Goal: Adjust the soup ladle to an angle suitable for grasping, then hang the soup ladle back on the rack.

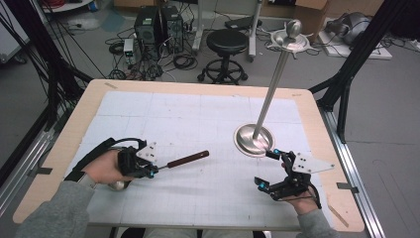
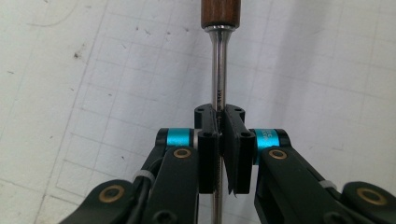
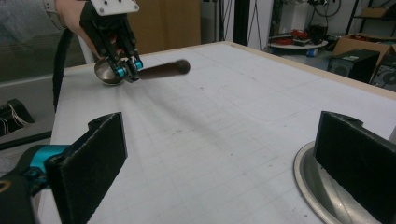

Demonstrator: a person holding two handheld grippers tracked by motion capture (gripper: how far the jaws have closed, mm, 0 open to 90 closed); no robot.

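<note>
My left gripper (image 1: 153, 171) is shut on the thin metal shaft (image 2: 218, 70) of a ladle. Its dark wooden handle (image 1: 188, 159) points right across the mat, and its round metal bowl (image 3: 106, 71) sits behind the jaws, under the hand. In the left gripper view the pads (image 2: 233, 140) pinch the shaft just below the handle (image 2: 220, 13). My right gripper (image 1: 266, 168) stands open at the front right with nothing between its jaws. A tall metal stand (image 1: 270, 89) rises from a round base (image 1: 247, 142) just beyond it. The base rim (image 3: 308, 186) lies beside the right-hand jaw.
A white gridded mat (image 1: 198, 129) covers the wooden table (image 1: 79, 114). Beyond the far edge are a black stool (image 1: 226, 44), computer towers (image 1: 158, 27) and cables on the floor. Black frame posts (image 1: 346, 74) flank the table.
</note>
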